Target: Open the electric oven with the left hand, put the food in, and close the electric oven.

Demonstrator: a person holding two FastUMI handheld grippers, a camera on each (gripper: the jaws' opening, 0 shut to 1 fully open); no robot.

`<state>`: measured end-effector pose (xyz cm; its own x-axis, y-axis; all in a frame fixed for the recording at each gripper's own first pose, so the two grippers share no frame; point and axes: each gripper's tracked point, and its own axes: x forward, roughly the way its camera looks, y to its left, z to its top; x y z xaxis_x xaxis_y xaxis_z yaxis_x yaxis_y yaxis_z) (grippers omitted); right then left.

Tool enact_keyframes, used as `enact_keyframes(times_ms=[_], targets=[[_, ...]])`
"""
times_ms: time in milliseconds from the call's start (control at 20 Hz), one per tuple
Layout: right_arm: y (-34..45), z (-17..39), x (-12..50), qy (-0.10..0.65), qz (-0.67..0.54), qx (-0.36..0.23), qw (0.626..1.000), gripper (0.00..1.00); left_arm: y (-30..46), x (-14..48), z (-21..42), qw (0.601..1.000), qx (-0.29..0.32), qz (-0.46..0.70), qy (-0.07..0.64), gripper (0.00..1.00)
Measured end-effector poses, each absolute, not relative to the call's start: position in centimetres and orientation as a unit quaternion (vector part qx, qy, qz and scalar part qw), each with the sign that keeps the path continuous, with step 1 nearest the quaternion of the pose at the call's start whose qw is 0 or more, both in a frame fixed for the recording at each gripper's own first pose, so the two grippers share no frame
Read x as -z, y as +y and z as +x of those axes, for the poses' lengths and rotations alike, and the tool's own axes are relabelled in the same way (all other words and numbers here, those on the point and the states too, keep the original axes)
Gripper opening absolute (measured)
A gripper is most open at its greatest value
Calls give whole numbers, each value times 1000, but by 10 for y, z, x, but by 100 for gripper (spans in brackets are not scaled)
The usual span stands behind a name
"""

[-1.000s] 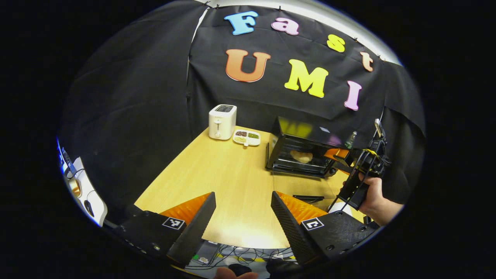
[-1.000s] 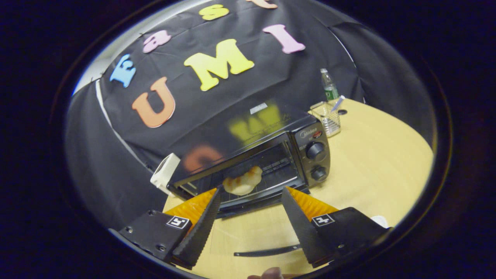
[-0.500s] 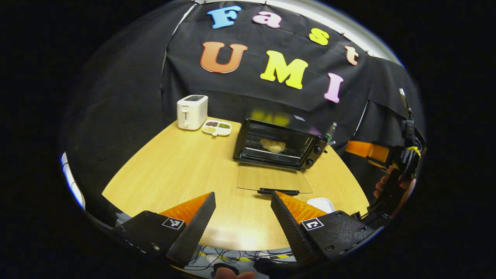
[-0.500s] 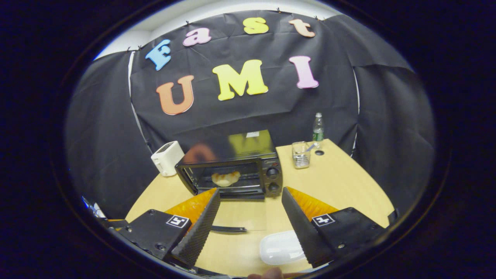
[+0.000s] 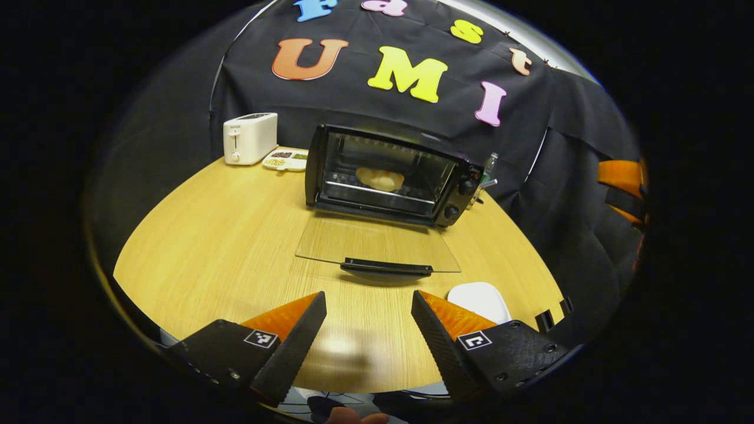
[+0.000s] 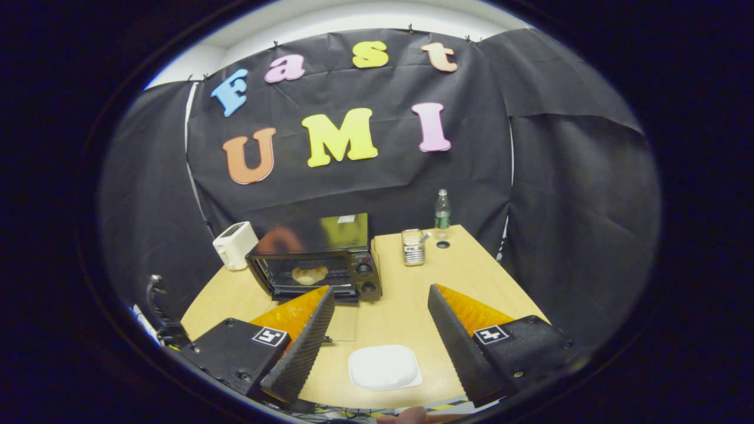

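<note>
The black electric oven (image 5: 386, 176) stands at the back of the wooden table with its glass door (image 5: 377, 244) folded down flat toward me. A pale piece of food (image 5: 380, 178) lies on the rack inside. My left gripper (image 5: 368, 330) hovers open over the near table edge, just short of the door's black handle (image 5: 386, 268). In the right gripper view the oven (image 6: 315, 268) sits far off with the food (image 6: 310, 274) inside, and my right gripper (image 6: 380, 335) is open and empty above a white plate (image 6: 384, 367).
A white toaster (image 5: 250, 137) and a divided snack tray (image 5: 285, 159) stand left of the oven. A bottle (image 6: 442, 209) and a metal cup (image 6: 413, 247) are at the back right. The white plate (image 5: 478, 299) lies near the front edge. Part of the right gripper (image 5: 621, 185) shows orange at far right.
My left gripper has swung to face the oven and moved closer to the door handle. My right gripper has pulled far back from the oven, leaving the food inside.
</note>
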<state>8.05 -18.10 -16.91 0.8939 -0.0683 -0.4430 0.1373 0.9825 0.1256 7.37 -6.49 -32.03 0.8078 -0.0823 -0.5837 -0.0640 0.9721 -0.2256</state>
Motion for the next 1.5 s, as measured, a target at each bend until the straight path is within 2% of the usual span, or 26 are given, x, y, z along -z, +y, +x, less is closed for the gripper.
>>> enact_keyframes(times_ms=[150, 250, 950, 1200, 1300, 1500], targets=[[-195, 76, 171, 231, 62, 58, 969, 100, -71, 340, 96, 943, -3, -117, 313, 95], [-202, 72, 174, 239, 58, 62, 967, 96, -76, 354, 106, 943, 0, -105, 317, 95], [-221, 72, 173, 255, 27, 73, 964, 100, -84, 399, 137, 936, -36, -81, 342, 95], [-219, 71, 172, 255, 16, 65, 965, 100, -91, 400, 141, 938, -23, -56, 342, 95], [-220, 71, 172, 254, 21, 62, 965, 97, -94, 399, 142, 939, -14, -55, 338, 94], [-224, 73, 169, 247, 22, 60, 967, 100, -97, 397, 144, 938, -4, -52, 342, 94]])
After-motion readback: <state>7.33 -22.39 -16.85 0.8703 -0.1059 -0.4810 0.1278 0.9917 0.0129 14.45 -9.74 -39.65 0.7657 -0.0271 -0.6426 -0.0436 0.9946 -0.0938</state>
